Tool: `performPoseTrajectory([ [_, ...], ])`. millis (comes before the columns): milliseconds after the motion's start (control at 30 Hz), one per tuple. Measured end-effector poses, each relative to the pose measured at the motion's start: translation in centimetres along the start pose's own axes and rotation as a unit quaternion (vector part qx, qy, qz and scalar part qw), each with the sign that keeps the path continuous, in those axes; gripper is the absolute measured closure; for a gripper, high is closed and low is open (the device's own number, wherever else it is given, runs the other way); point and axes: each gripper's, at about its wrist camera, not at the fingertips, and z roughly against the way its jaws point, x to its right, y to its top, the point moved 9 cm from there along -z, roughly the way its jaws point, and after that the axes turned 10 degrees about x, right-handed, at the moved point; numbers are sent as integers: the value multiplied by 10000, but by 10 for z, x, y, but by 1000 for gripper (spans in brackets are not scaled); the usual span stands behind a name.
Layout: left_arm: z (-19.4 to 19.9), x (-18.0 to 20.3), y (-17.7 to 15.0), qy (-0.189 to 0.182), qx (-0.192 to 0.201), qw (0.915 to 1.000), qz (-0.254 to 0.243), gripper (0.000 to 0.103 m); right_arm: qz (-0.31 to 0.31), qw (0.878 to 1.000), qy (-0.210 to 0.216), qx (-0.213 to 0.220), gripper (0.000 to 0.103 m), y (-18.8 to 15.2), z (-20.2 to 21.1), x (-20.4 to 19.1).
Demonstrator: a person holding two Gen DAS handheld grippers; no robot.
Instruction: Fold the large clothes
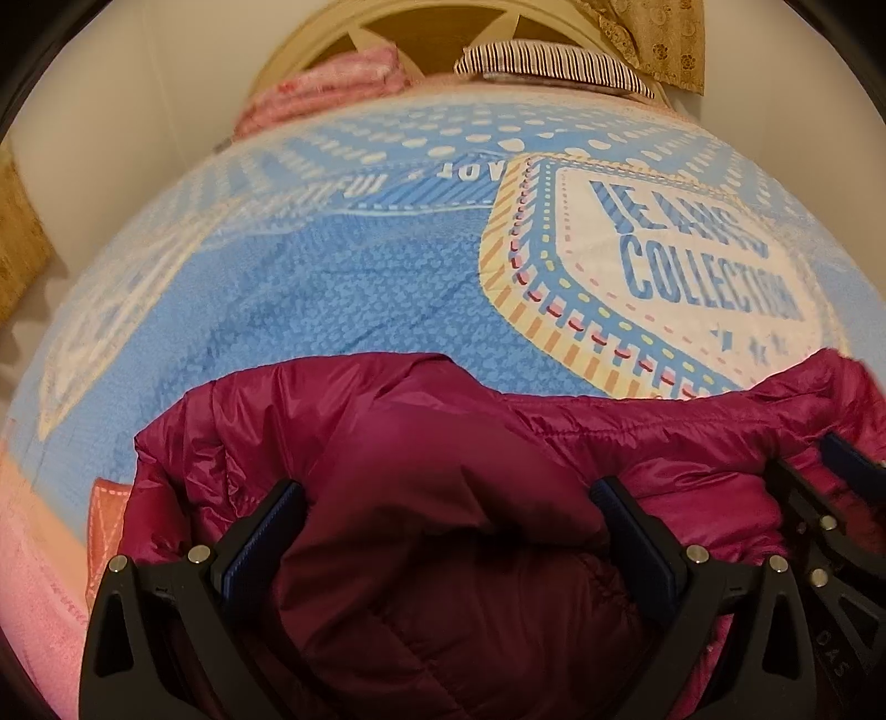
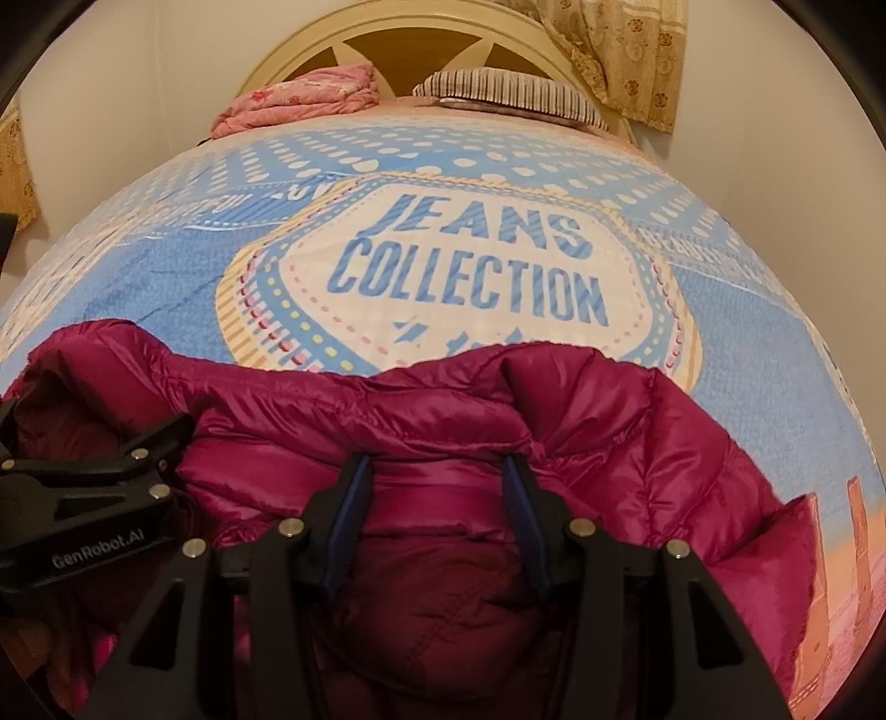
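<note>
A magenta quilted down jacket [image 1: 443,443] lies bunched at the near edge of a bed with a blue printed bedspread [image 1: 332,266]. My left gripper [image 1: 446,495] is wide open, its fingers straddling a thick fold of the jacket. The right gripper shows at the right edge of the left wrist view [image 1: 830,498]. In the right wrist view the jacket [image 2: 609,421] fills the lower half. My right gripper [image 2: 437,471] has its jaws partly closed around a puffy fold, with a gap between the pads. The left gripper shows at the left of the right wrist view [image 2: 83,498].
The bedspread [image 2: 459,266] reads "JEANS COLLECTION". At the headboard [image 2: 421,50] lie a folded pink blanket [image 2: 299,99] and a striped pillow [image 2: 509,94]. A patterned curtain [image 2: 626,50] hangs at the far right. White walls flank the bed.
</note>
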Motion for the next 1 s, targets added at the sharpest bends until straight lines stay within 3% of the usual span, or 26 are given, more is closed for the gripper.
performPoseTrajectory([
  [67, 21, -7, 6, -124, 26, 9999, 48, 1, 228, 9996, 90, -116, 42, 5, 9, 1],
  [100, 42, -12, 13, -223, 251, 9994, 67, 1, 212, 9997, 99, -66, 38, 9, 19, 4],
  [167, 77, -23, 16, -357, 595, 9976, 71, 1, 111, 9995, 37, 277, 18, 18, 49, 15],
  [267, 117, -45, -8, -377, 683, 9969, 102, 1, -73, 9991, 73, 410, 17, 11, 84, 27],
  [500, 169, -82, -94, -214, 708, 9971, 203, 1, -230, 9991, 208, 288, 17, -59, 150, 35],
  [1000, 211, -94, -191, -139, 451, 9986, 258, 1, -532, 9985, -13, 123, 17, -163, 212, 67],
])
